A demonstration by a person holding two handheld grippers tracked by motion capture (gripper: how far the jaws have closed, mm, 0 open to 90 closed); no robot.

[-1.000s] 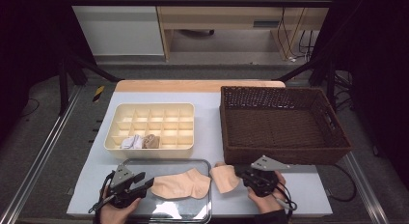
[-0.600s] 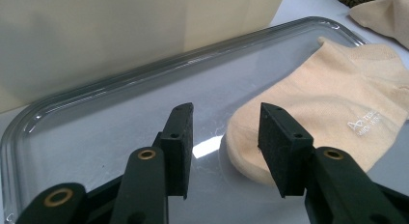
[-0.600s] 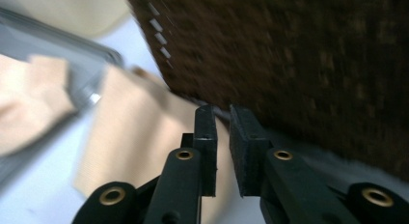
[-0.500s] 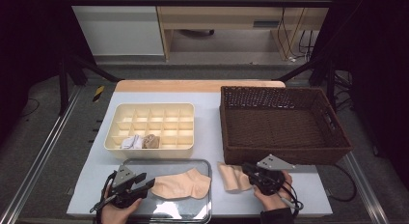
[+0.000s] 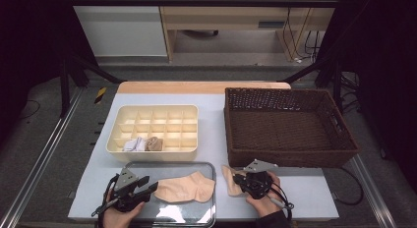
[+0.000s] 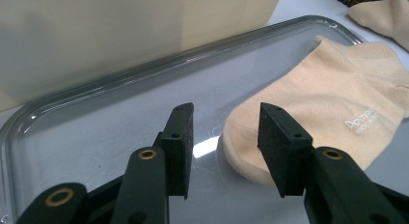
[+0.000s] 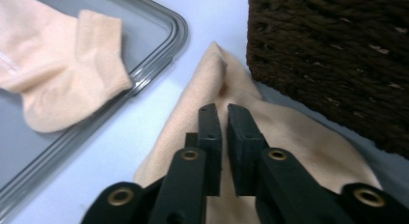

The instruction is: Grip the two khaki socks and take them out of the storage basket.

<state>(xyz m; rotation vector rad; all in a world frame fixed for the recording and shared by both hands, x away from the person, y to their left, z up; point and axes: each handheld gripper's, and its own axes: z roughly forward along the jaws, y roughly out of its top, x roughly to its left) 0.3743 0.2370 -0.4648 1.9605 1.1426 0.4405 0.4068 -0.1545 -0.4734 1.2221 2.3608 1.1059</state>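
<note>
My right claw (image 7: 222, 113), just closing, seems to pinch the loose beige sock (image 7: 270, 132) near the wicker basket (image 7: 337, 55), while my left claw (image 6: 224, 132) stays spread over the tray's sock (image 6: 313, 108).

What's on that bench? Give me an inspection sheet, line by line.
Surface: pale table, nothing spilled.
Job's things: tray sock lies on the tray; table sock lies flat beside the basket.
Clutter: organiser with rolled socks in its front compartments; the basket is empty.
Grippers: left gripper open at the tray sock's toe; right gripper over the table sock, fingers nearly together, just been closing, no fabric seen between them.
Cables: cable trails from the right gripper.
Surroundings: wooden furniture behind.
</note>
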